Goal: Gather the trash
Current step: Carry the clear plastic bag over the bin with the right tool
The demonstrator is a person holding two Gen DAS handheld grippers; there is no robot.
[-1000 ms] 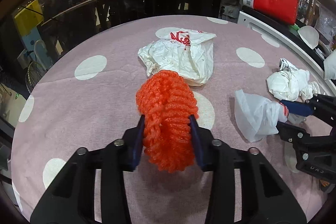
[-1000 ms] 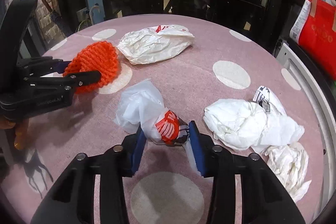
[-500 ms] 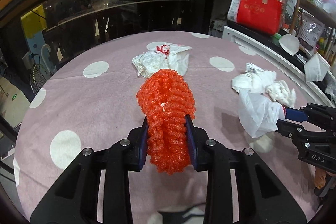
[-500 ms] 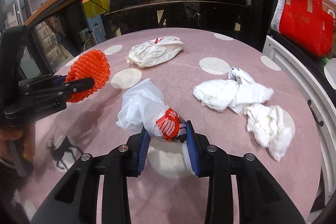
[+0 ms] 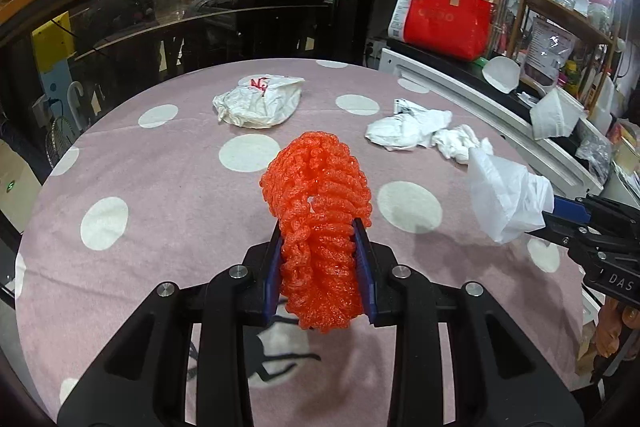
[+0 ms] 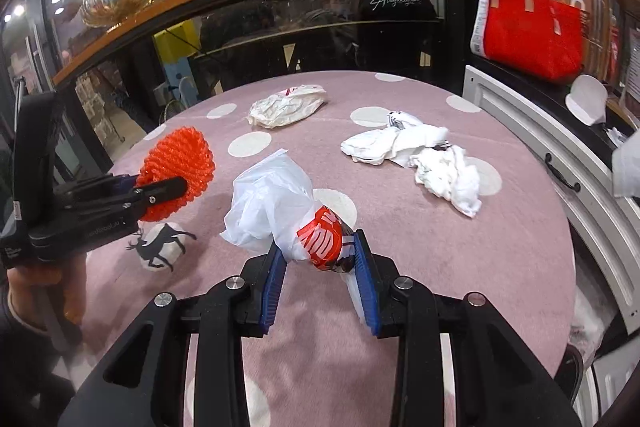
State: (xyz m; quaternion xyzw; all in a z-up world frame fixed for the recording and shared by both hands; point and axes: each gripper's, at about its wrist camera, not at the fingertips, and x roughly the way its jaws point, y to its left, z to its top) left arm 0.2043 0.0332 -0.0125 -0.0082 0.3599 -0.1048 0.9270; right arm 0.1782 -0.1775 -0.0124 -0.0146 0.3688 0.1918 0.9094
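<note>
**Ana:** Fingers first: what are they holding?

**Ben:** Both pairs are full. The left gripper (image 5: 320,263) is pinched on an orange foam net (image 5: 316,211); the net bulges out ahead of the pads and hangs a little below them. The right gripper (image 6: 320,269) is clamped on a white plastic bag (image 6: 276,203) with a red print, which billows forward and to the left of its fingertips.

**Ana:** And what remains on the table (image 5: 160,227)?

**Ben:** Well ahead of both pairs of fingers lies a crumpled white bag (image 5: 260,103); ahead and to the right of them sit some crumpled tissues (image 6: 412,155).

**Ana:** So which step is this?

**Ben:** I'd say carrying: both pieces look lifted clear of the cloth.

**Ana:** Next?

**Ben:** Probably taking them to a bin. None shows in either view, so I can't say where. Both grips must hold until then.
</note>
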